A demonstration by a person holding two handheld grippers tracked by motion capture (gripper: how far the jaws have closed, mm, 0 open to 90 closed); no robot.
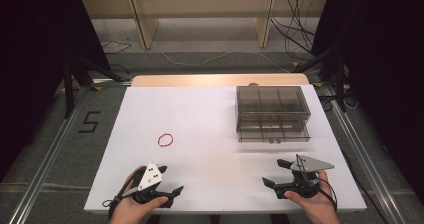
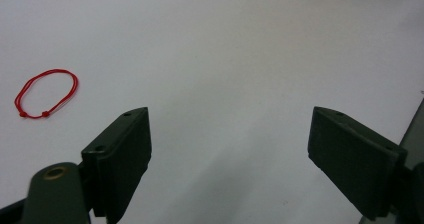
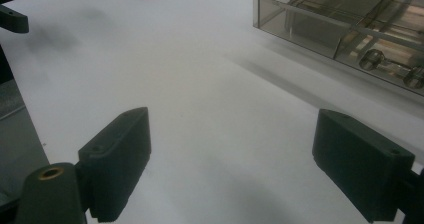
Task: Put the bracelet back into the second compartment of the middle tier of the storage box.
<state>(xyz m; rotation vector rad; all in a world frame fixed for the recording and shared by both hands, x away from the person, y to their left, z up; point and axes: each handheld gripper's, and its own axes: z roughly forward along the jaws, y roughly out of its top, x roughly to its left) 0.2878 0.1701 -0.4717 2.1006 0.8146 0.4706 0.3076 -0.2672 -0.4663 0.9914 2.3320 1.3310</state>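
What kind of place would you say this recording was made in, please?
Probably a lab or studio set up for recording manipulation: a white table with little on it, dark curtains at both sides, loose cables on the floor behind, and a person holding the left gripper and right gripper.

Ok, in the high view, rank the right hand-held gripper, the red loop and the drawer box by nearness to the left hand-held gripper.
1. Red loop: just ahead of the left hand-held gripper.
2. Right hand-held gripper: across the near edge.
3. Drawer box: far right of the table.

Left gripper (image 2: 230, 149) jaws wide apart, red cord loop (image 2: 46, 94) upper left, white table (image 2: 225, 49)
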